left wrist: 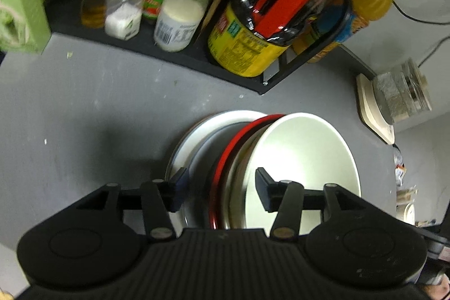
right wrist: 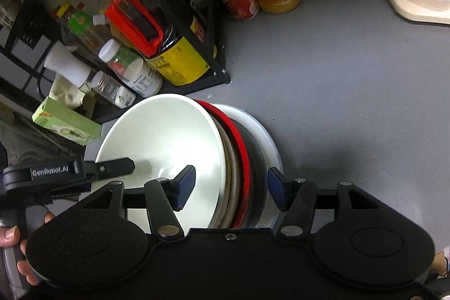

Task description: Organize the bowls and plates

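A: On the grey table (right wrist: pixel 351 80), a white bowl (right wrist: pixel 168 137) nests atop a red-rimmed plate (right wrist: pixel 241 148) and a wide white plate (right wrist: pixel 267 137).

B: Left gripper (left wrist: pixel 222 187) and right gripper (right wrist: pixel 230 184) both straddle the stack's rims, jaws apart, gripping nothing.

A: The black rack (left wrist: pixel 197 61) holds a yellow-labelled jug (left wrist: pixel 247 47).

The worktop (left wrist: pixel 84 108) is matt grey, scuffed and speckled. The white bowl (right wrist: pixel 168 142) looks smooth and softly glossy; the red plate (right wrist: pixel 242 153) under it shines at its rim. The rack (left wrist: pixel 174 58) is matt black metal. The tongs (right wrist: pixel 229 187) are matt black plastic with metal rivets.
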Action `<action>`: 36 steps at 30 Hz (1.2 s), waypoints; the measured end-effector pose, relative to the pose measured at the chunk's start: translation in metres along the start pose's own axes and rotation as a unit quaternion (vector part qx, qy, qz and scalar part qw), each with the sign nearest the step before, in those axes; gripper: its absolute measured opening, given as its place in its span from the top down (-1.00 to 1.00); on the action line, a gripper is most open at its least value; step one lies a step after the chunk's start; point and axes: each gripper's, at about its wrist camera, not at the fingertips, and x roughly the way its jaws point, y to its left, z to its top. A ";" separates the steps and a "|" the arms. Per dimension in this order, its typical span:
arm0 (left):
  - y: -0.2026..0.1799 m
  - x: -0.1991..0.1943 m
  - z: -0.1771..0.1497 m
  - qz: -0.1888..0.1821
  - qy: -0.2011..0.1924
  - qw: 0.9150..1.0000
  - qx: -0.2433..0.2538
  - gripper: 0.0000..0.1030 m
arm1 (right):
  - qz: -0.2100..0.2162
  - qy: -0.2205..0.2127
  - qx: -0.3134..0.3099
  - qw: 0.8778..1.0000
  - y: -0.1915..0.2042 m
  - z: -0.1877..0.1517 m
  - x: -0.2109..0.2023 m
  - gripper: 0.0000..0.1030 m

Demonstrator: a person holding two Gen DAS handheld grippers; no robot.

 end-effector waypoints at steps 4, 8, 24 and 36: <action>-0.007 -0.010 0.001 0.016 -0.025 0.999 0.020 -0.28 | -0.015 -0.020 -0.015 1.000 0.000 -0.008 -0.015 -0.41; -0.015 -0.015 -0.003 0.021 -0.044 0.998 0.038 -0.53 | -0.027 -0.045 -0.014 0.999 -0.007 -0.013 -0.029 -0.60; -0.050 -0.042 -0.047 0.080 -0.095 0.989 0.084 -0.81 | -0.055 -0.110 0.032 0.992 -0.063 -0.072 -0.091 -1.00; -0.073 -0.090 -0.126 0.082 -0.112 0.985 0.098 -0.95 | -0.061 -0.150 0.031 0.986 -0.072 -0.129 -0.150 -1.00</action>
